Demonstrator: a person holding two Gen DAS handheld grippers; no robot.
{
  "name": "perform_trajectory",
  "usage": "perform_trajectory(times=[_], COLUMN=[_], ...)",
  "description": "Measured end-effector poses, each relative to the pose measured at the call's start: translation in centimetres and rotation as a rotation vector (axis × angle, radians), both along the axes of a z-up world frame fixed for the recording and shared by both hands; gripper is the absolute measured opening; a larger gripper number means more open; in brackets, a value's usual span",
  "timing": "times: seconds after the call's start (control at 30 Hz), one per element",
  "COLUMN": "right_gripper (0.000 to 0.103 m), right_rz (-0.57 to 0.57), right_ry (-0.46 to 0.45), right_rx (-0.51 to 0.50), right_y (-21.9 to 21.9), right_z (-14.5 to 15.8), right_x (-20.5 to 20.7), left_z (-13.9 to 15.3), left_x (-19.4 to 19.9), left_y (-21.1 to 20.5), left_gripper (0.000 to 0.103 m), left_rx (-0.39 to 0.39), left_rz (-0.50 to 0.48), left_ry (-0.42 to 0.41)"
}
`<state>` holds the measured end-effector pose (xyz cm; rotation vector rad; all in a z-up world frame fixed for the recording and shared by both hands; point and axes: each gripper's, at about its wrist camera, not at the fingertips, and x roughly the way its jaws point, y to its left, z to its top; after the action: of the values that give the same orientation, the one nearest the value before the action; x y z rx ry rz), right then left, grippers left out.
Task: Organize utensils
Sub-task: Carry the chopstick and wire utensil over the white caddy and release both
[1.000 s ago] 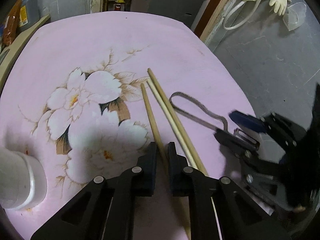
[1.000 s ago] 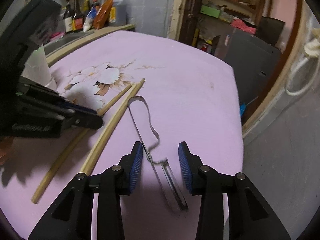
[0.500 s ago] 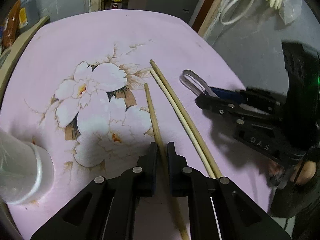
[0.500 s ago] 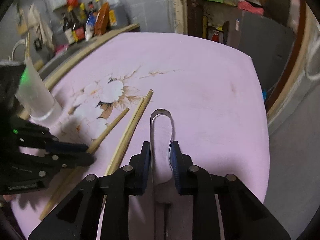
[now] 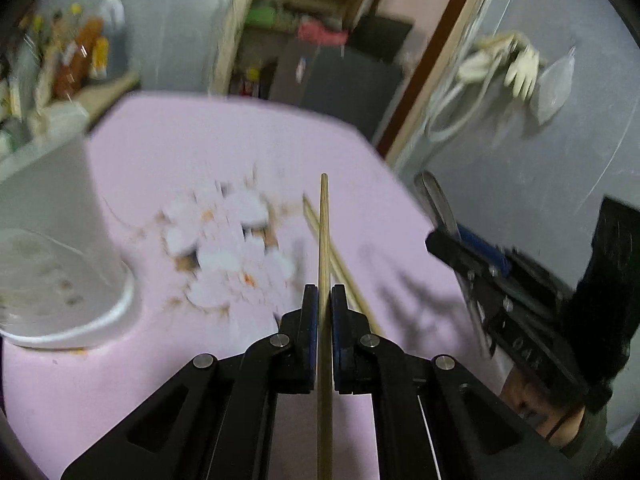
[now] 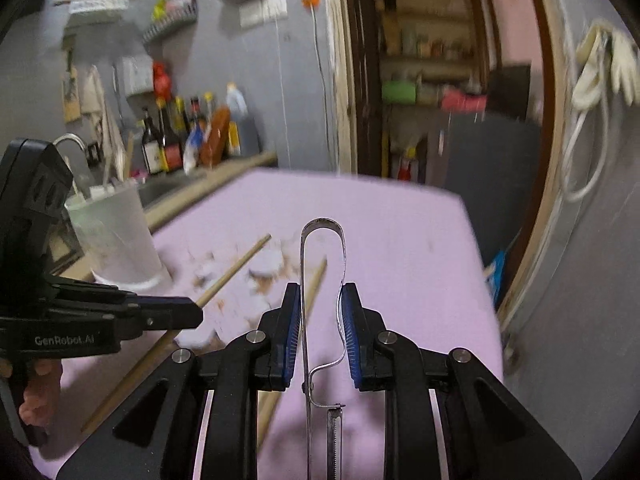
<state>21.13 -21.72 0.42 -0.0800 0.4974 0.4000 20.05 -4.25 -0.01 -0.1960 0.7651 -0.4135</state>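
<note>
A pink cloth (image 5: pixel 224 148) with a white flower print covers the table, and a translucent white cup (image 5: pixel 52 240) stands on it at the left, with two chopsticks (image 5: pixel 340 264) lying side by side near the middle. The left gripper (image 5: pixel 324 304) is clenched on a third chopstick (image 5: pixel 324 232), which sticks straight out ahead of it and clear of the cloth. The right gripper (image 6: pixel 320 304) has just been closing and now grasps the looped handle of a metal peeler (image 6: pixel 322 280), its pads pressing the loop's two sides, the peeler lifted off the cloth.
</note>
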Motion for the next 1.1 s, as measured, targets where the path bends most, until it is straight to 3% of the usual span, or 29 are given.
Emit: perform_trajectory(times=[0.2, 0.5, 0.8, 1.1], right_gripper=[0.018, 0.018, 0.018, 0.018], right_rz=[-0.03, -0.051, -0.008, 0.056], right_ry=[-0.208, -0.48, -0.589, -0.513], right_rx=[0.081, 0.263, 0.387, 0.552], right_y=[1.3, 4.6, 9.2, 14.3], right_z=[2.7, 7.5, 10.0, 10.1], right_x=[-2.6, -3.8, -1.9, 1.8], left_z=[3.9, 9.9, 12.5, 12.6], left_x=[-2.8, -3.6, -3.2, -2.2], left_y=[0.9, 3.2, 10.1, 19.4], left_gripper=[0.004, 0.004, 0.004, 0.004], left_rx=[-0.06, -0.057, -0.069, -0.131], left_rz=[0.107, 0.272, 0.417, 0.643], left_ry=[-0.293, -0.595, -0.71, -0.704])
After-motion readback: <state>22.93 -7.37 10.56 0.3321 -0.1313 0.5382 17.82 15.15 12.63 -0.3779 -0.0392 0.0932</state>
